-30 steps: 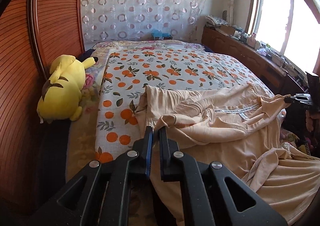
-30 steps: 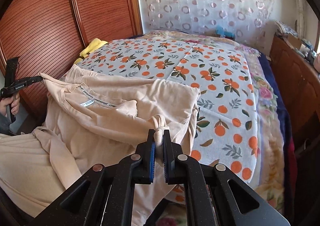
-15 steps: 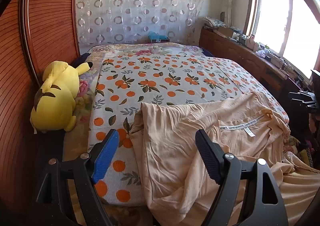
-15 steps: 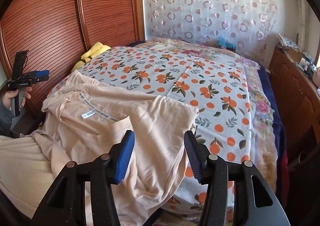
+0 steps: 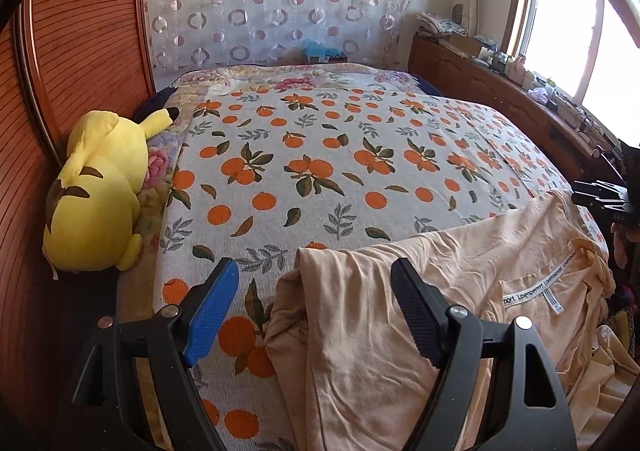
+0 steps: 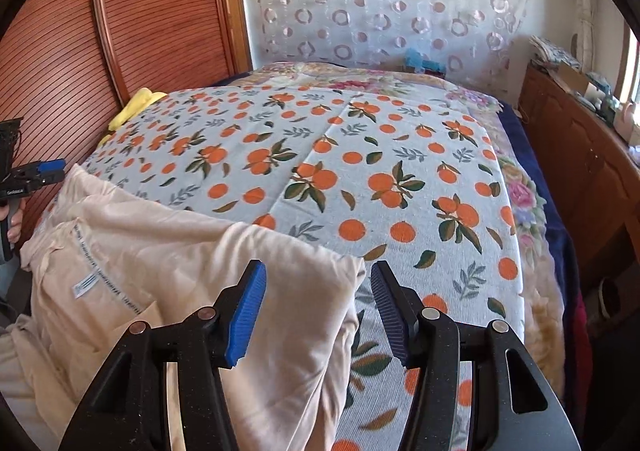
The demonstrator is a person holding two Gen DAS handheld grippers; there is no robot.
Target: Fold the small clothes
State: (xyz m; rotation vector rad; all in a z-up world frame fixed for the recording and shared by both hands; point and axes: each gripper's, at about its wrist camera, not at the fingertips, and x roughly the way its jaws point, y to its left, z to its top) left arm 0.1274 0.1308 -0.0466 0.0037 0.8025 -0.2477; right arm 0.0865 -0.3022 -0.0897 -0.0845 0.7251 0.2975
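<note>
Fingers of both grippers stand apart and grip nothing: the left gripper [image 5: 314, 309] spread wide, the right gripper [image 6: 318, 311] less so, each above a corner of the shirt [image 5: 420, 331], likely let go to lie flat. Beneath, the bedspread [image 5: 320, 179] is a woven, orange-printed sheet. That soft, creased peach shirt drapes over the near edge, its printed neck tape [image 5: 538, 285] showing.

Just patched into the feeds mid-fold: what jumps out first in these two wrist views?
The orange-print bedspread fills both views, with the peach garment draped over its near edge, label showing. A yellow plush toy lies at the bed's left side against the wooden wardrobe doors. The left gripper and right gripper both hover open above the cloth, pads clear of it.
</note>
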